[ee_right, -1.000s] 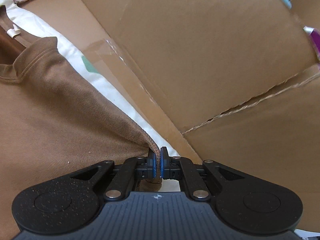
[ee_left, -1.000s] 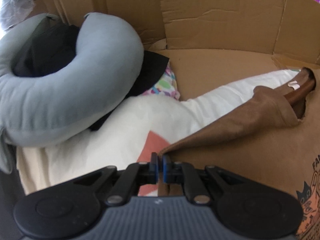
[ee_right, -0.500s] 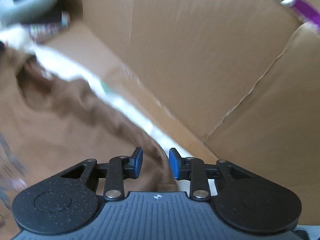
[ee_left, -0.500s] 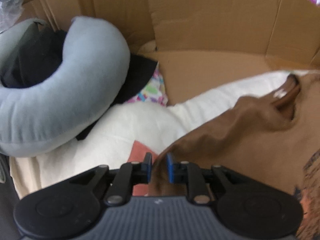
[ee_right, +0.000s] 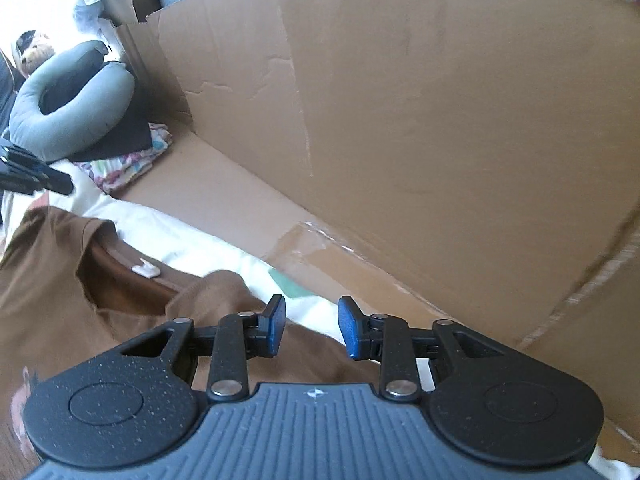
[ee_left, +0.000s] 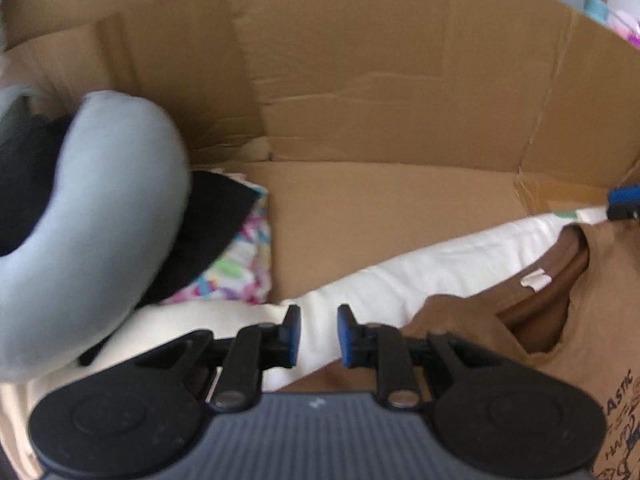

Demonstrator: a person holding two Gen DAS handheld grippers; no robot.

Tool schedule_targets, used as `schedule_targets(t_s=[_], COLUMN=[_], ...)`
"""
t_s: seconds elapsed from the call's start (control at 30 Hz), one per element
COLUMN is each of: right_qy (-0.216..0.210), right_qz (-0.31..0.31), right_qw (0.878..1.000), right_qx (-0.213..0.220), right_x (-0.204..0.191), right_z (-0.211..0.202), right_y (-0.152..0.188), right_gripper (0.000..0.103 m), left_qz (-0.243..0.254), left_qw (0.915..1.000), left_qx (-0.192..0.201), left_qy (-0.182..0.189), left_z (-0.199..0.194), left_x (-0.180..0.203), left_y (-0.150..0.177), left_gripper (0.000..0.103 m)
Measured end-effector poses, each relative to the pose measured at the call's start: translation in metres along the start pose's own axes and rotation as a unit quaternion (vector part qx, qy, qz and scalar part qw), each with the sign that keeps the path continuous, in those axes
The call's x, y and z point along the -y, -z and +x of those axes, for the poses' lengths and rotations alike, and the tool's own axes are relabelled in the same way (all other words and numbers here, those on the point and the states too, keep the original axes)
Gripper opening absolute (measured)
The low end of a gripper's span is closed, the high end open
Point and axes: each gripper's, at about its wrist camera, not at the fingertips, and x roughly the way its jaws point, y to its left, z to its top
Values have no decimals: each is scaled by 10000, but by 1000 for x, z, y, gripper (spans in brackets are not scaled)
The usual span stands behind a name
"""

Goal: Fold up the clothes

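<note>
A brown T-shirt (ee_left: 580, 340) with a printed front lies flat on a white cloth (ee_left: 420, 272), collar toward the cardboard. My left gripper (ee_left: 318, 320) hovers at the shirt's left shoulder; its jaws are opening and nothing is between them. In the right wrist view the same shirt (ee_right: 48, 280) spreads to the lower left. My right gripper (ee_right: 312, 312) stands open over the shirt's other shoulder edge, holding nothing. A blue fingertip of the right gripper (ee_left: 624, 202) shows at the far right of the left wrist view. The left gripper (ee_right: 36, 176) shows at the left edge of the right wrist view.
Tall cardboard walls (ee_right: 440, 120) close off the far side. A grey neck pillow (ee_left: 100, 220) rests on black fabric (ee_left: 208, 232) and a colourful patterned cloth (ee_left: 236, 276) at the left. A teddy bear (ee_right: 34, 52) sits behind the pillow.
Both grippers were shut on the shirt's shoulders a second ago. Both have let go and the shirt has dropped flat. The left gripper has shifted left and the right one has turned.
</note>
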Motion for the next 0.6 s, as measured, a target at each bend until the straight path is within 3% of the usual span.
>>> schedule_targets(t_s=[0.17,0.27,0.4,0.6], right_qy=[-239,-296,-385,-448], right_qz=[-221,-287,-424,-614], right_qw=[9995,9991,9980,9966], right_qx=[-56,-117,-267,-332], right_x=[-16,-22,-25,-28], right_z=[15,20,26,30], right_y=[-6,-6,-6,0], right_gripper=[36,36,36,36], left_qz=[63,347,606,870], left_qw=[9997,9987,9974,9951], left_qx=[-59,-154,-303,-306], left_qy=[220,333,259,353], left_z=[11,15,23,21], left_x=[20,34,45,50], left_y=[3,8,16,27], left_gripper=[21,21,21,32])
